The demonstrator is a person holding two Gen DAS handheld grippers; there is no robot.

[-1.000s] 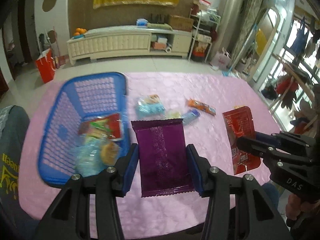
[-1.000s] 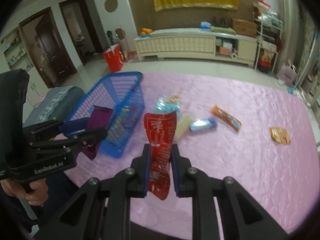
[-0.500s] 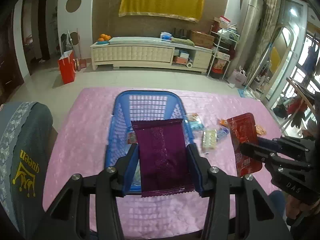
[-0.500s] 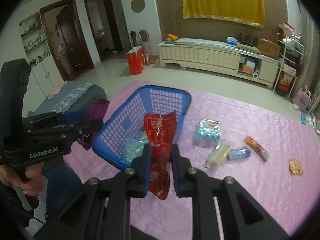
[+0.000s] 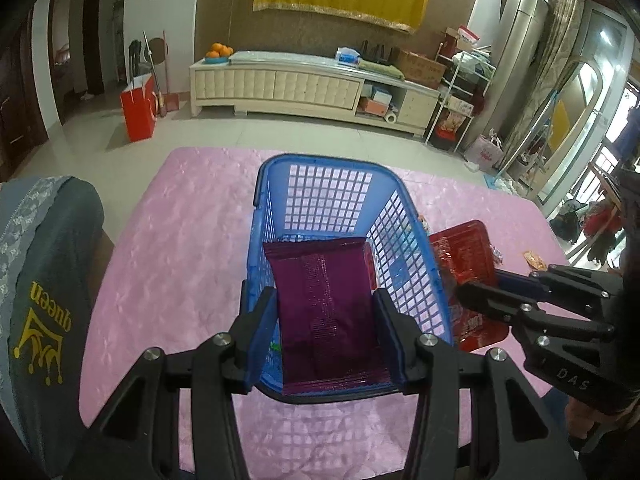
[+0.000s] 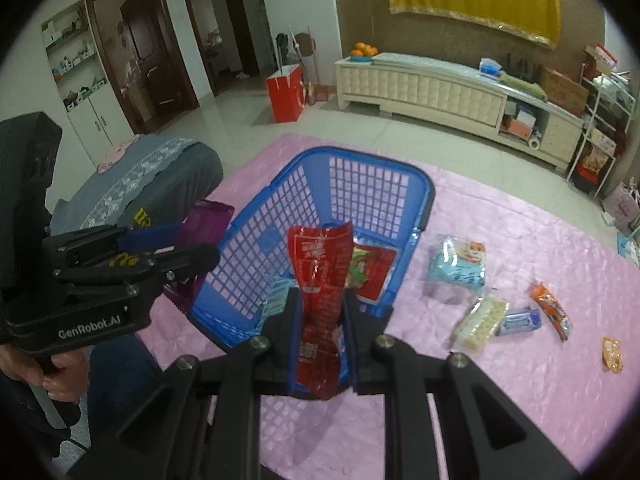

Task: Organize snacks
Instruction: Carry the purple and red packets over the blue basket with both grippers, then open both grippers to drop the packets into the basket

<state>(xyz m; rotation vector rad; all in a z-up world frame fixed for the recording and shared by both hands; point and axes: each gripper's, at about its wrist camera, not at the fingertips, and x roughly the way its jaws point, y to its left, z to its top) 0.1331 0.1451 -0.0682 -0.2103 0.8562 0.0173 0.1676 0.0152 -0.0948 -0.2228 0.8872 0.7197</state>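
My left gripper [image 5: 326,320] is shut on a purple snack packet [image 5: 324,304] and holds it over the blue plastic basket [image 5: 332,168]. My right gripper [image 6: 320,312] is shut on a red snack packet [image 6: 320,264], held above the basket's near rim [image 6: 384,160]. In the left wrist view the right gripper [image 5: 480,292] and its red packet [image 5: 464,252] hang just right of the basket. In the right wrist view the left gripper [image 6: 188,244] and purple packet [image 6: 204,220] sit at the basket's left wall. The basket holds a red-green packet [image 6: 372,268] and a pale blue one [image 6: 276,300].
On the pink tablecloth [image 6: 520,248], right of the basket, lie a light blue bag [image 6: 456,268], a cracker pack [image 6: 480,316], a blue bar [image 6: 520,320], an orange bar [image 6: 550,308] and a small orange sachet [image 6: 612,354]. A grey chair back [image 5: 40,272] stands at the left.
Both grippers have swung left with their packets, from over the open tablecloth to over and beside the blue basket. Both grips are unchanged.
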